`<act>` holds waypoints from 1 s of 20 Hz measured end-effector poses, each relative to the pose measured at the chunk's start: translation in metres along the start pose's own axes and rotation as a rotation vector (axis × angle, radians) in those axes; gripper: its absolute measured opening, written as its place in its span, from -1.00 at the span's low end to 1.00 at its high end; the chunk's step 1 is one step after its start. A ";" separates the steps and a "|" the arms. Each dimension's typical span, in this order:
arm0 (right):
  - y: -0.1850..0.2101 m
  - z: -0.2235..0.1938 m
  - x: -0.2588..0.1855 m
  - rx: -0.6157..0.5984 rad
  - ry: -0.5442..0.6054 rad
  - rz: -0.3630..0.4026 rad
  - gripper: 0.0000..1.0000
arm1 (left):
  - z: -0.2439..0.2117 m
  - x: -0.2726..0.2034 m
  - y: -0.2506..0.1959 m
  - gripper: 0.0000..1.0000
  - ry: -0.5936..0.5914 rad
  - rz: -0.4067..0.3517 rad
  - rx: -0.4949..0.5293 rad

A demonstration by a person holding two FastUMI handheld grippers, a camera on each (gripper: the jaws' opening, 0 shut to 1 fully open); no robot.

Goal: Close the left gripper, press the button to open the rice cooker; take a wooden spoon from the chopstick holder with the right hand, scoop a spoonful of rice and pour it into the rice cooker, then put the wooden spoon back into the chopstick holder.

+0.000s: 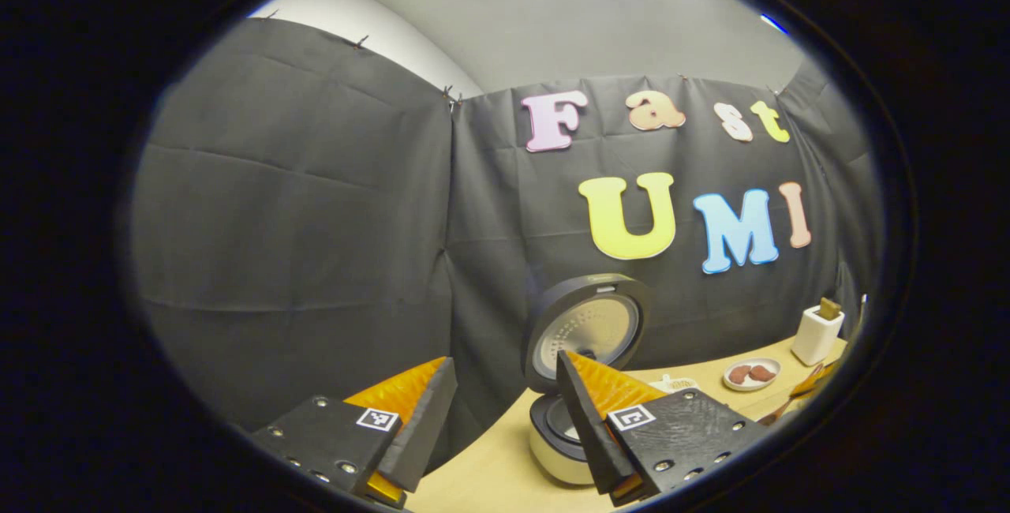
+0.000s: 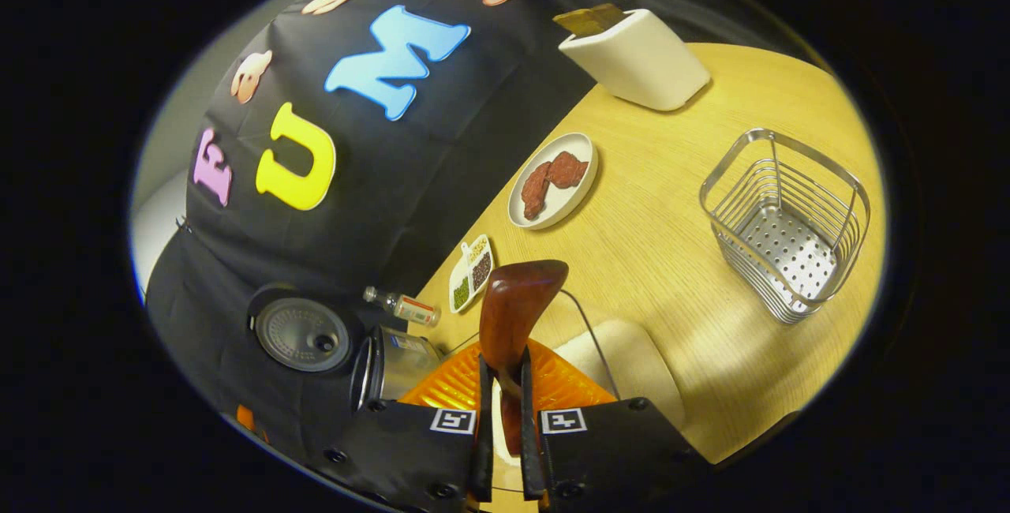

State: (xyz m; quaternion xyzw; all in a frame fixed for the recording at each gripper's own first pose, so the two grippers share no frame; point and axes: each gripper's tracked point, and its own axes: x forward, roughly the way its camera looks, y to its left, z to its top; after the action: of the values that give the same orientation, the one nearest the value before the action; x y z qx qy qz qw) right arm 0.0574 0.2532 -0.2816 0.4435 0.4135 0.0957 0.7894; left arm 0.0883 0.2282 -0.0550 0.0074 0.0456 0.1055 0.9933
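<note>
Right gripper (image 2: 505, 387) clenched on wooden spoon (image 2: 514, 316), bowl poking forward above table (image 2: 671, 276). Left gripper (image 1: 505, 402) released, holding nothing. Beyond it rice cooker (image 1: 580, 347), lid up. Wire chopstick holder (image 2: 785, 225) stands farther right.

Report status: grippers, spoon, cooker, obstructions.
Left gripper open, empty. Right gripper shut on wooden spoon. Rice cooker lid up. Nothing seen blocking.
</note>
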 end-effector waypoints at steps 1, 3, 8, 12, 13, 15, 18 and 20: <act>0.003 0.006 -0.005 0.019 -0.005 0.014 -0.68 | 0.001 -0.001 0.000 0.59 -0.005 0.002 0.001; 0.014 0.017 -0.011 0.058 -0.014 0.050 -0.68 | 0.003 -0.003 0.000 0.60 -0.012 0.004 -0.003; 0.066 0.032 -0.009 0.145 -0.011 0.159 -0.68 | -0.003 -0.004 0.005 0.62 -0.005 0.019 -0.017; 0.116 0.025 0.006 0.145 0.023 0.238 -0.68 | -0.006 -0.002 0.015 0.61 -0.002 0.035 -0.016; 0.130 0.022 0.009 0.140 0.033 0.255 -0.69 | -0.007 -0.001 0.020 0.59 -0.002 0.042 -0.010; 0.156 0.016 0.018 0.131 0.051 0.292 -0.69 | -0.009 0.001 0.029 0.59 -0.003 0.054 -0.002; 0.193 0.003 0.033 0.113 0.079 0.343 -0.69 | -0.009 0.001 0.045 0.59 -0.007 0.073 -0.013; 0.215 -0.008 0.044 0.096 0.100 0.371 -0.68 | -0.013 0.002 0.056 0.61 -0.001 0.093 -0.014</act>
State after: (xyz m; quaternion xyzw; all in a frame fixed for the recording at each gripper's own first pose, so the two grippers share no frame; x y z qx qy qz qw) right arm 0.1265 0.4071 -0.1413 0.5439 0.3677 0.2414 0.7147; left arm 0.0769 0.2834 -0.0667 0.0028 0.0441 0.1520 0.9874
